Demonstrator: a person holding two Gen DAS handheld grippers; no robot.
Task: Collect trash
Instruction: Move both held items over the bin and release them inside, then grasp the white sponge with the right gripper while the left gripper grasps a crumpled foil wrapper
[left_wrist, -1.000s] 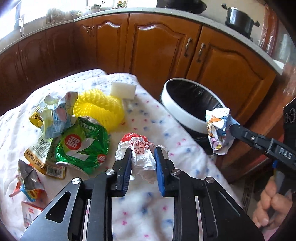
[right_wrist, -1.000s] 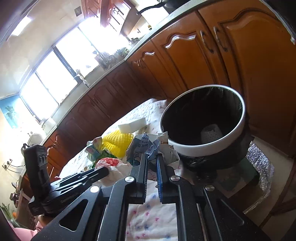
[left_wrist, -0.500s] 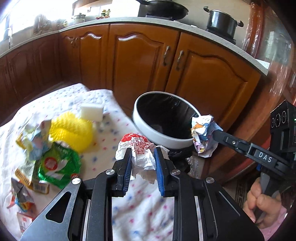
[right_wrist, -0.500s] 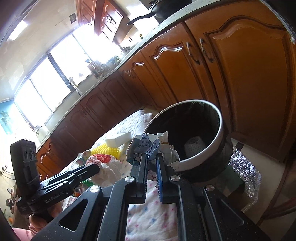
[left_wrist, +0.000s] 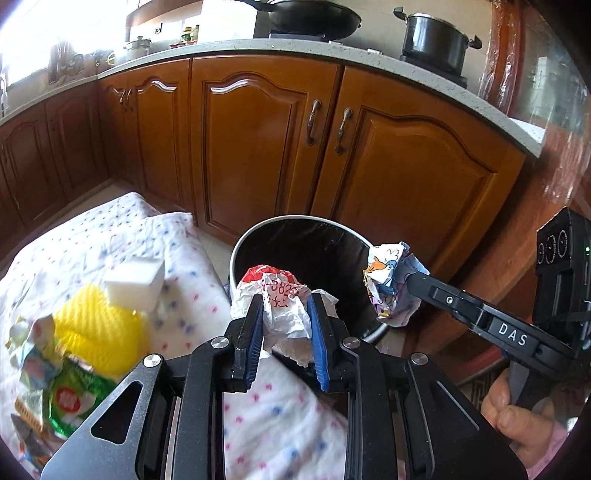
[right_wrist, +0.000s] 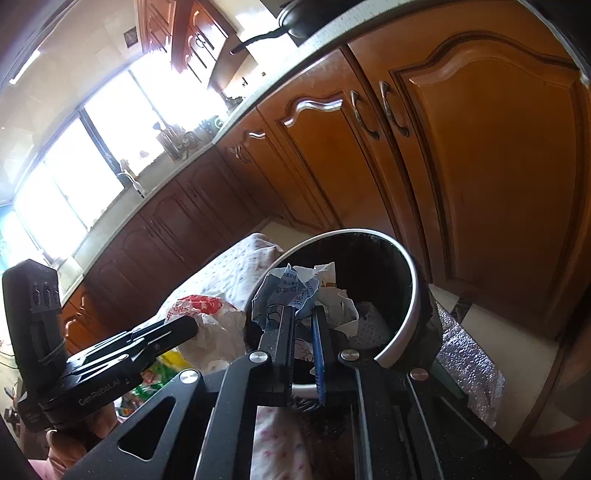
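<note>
Between my left gripper's (left_wrist: 286, 317) blue pads sits a crumpled white-and-red wrapper (left_wrist: 282, 302), clamped at its middle so it cannot slip. My right gripper (right_wrist: 303, 317) pinches a cartoon-printed paper wad (right_wrist: 291, 291), jaws nearly touching. Both hang at the black-lined bin (left_wrist: 295, 236), poised, I judge, to drop in. More wrappers (left_wrist: 70, 398) wait on the dotted cloth (left_wrist: 177, 236).

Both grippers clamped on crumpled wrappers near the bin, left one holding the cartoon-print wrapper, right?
Not quite. The left gripper is shut on the red-and-white wrapper; the cartoon-print wrapper is in the right gripper. The left wrist view shows both. Both are clamped and close to the bin.
</note>
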